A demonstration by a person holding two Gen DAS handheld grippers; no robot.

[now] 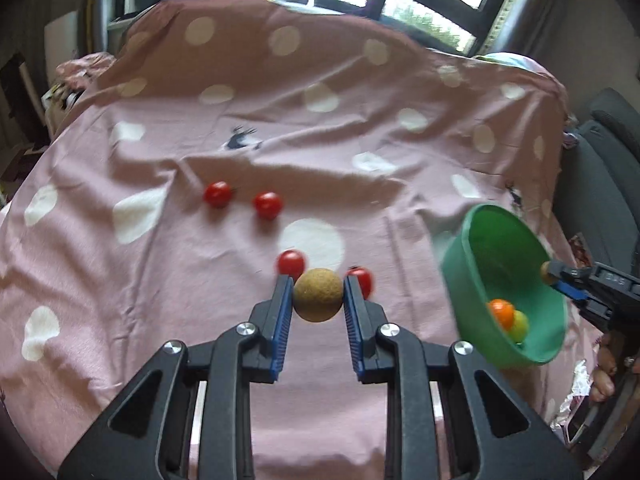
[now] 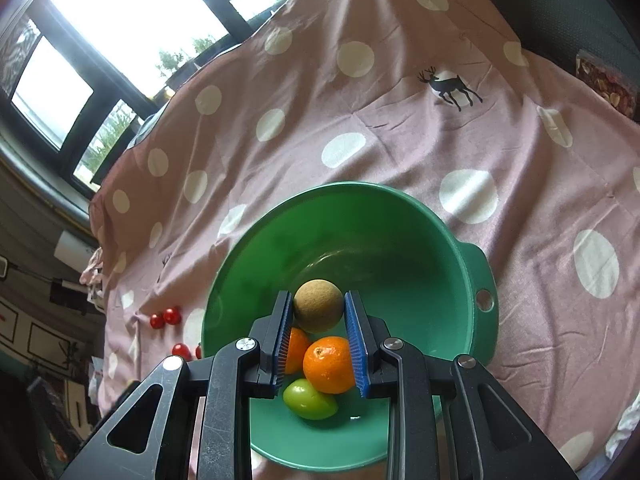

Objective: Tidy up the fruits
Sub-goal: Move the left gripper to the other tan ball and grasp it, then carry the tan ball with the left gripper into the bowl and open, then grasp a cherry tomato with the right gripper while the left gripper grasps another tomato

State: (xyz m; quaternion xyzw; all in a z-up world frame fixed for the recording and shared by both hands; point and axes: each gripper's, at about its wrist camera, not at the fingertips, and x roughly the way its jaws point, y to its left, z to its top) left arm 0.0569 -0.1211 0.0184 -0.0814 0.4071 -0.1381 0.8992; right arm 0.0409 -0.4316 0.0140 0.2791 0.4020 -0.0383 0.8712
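Fruit lies in two places. Four red cherry tomatoes rest on the pink polka-dot cloth (image 1: 160, 300), while two oranges (image 2: 329, 364) and one green fruit (image 2: 310, 400) lie in the green plastic bowl (image 1: 472, 240). The left gripper (image 1: 318, 292) has its blue-padded fingers pressed against both sides of a brown cork-textured ball (image 1: 319, 298). The right gripper (image 2: 318, 308) clamps a second cork-textured ball (image 2: 319, 312) in the same way, above the bowl's interior. The bowl sits tilted at this gripper's tip, its opening facing the left gripper. The pictures do not show whether its rim is pinched. The nearest tomato (image 1: 291, 262) and its neighbour (image 1: 362, 278) lie just beyond the left fingertips, one on each side. The far pair (image 1: 218, 194) lies further ahead and to the left. The left gripper is therefore the nearer tool, and the bowl lies to its right. The tomatoes are round, so approach angle probably matters little.
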